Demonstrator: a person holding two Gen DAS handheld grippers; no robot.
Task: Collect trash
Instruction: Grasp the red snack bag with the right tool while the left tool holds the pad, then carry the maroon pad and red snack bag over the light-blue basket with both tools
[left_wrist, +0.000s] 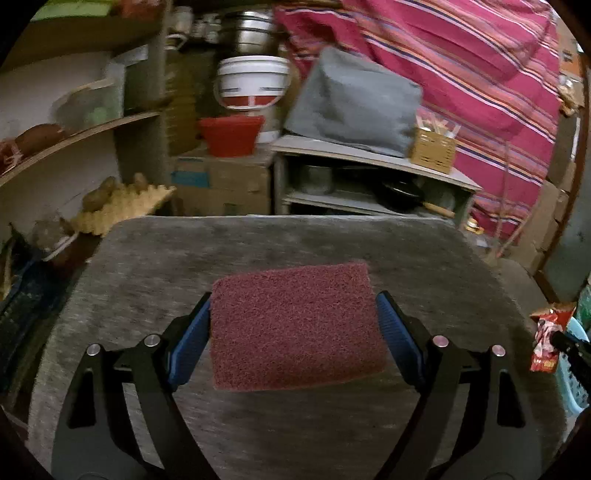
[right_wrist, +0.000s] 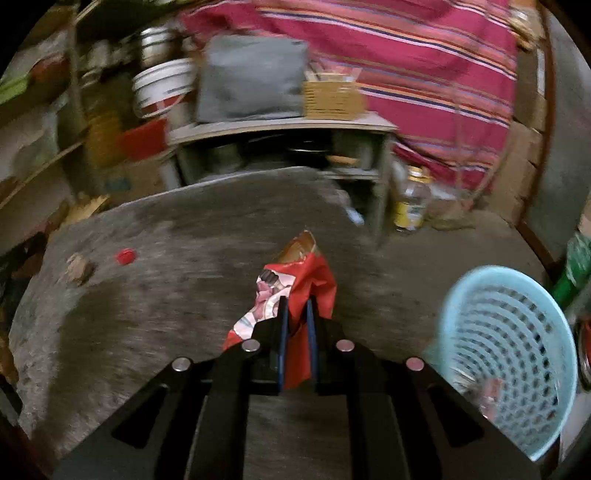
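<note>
Carrying trash, we hold the red wrapper (right_wrist: 295, 291) pinched in the right gripper (right_wrist: 295, 317) near the table's right edge, the left gripper (left_wrist: 293, 325) spread wide around the maroon scouring pad (left_wrist: 295, 325), next dropping into the blue basket (right_wrist: 509, 354).

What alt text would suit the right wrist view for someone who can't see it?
The right gripper is shut on a crumpled red wrapper above a grey table. A light blue basket sits at right; a red bottle cap lies at left.

Grey, worn table (right_wrist: 177, 295) with rounded corners. On it, at far left in the right wrist view: a small red bottle cap (right_wrist: 125, 256), and just left of that a brownish crumpled scrap (right_wrist: 78, 270). Otherwise bare grey surface, blurred throughout.
</note>
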